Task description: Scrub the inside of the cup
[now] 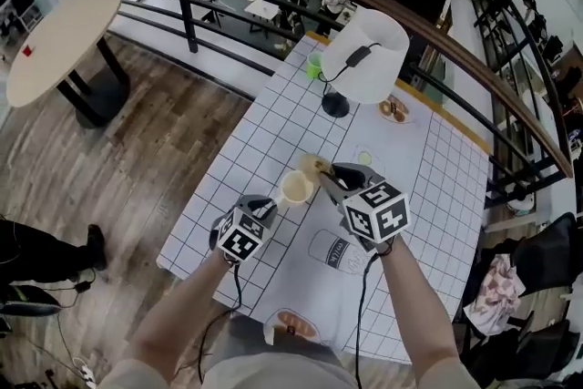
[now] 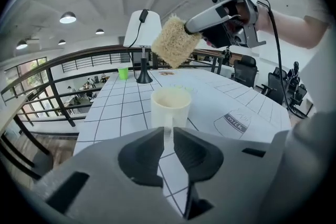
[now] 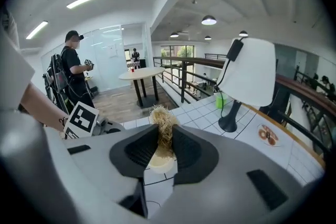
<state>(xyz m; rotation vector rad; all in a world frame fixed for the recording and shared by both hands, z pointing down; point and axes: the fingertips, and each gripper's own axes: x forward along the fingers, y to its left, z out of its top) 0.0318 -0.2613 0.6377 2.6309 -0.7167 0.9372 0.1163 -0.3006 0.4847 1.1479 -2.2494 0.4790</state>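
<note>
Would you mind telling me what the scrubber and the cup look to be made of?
Scrubber: probably loofah or a similar plant fibre. It is tan and coarse, with loose strands fraying at its edges.
Cup: likely ceramic, possibly plastic. It is cream-white, smooth and opaque, with a thick rim and little shine.
</note>
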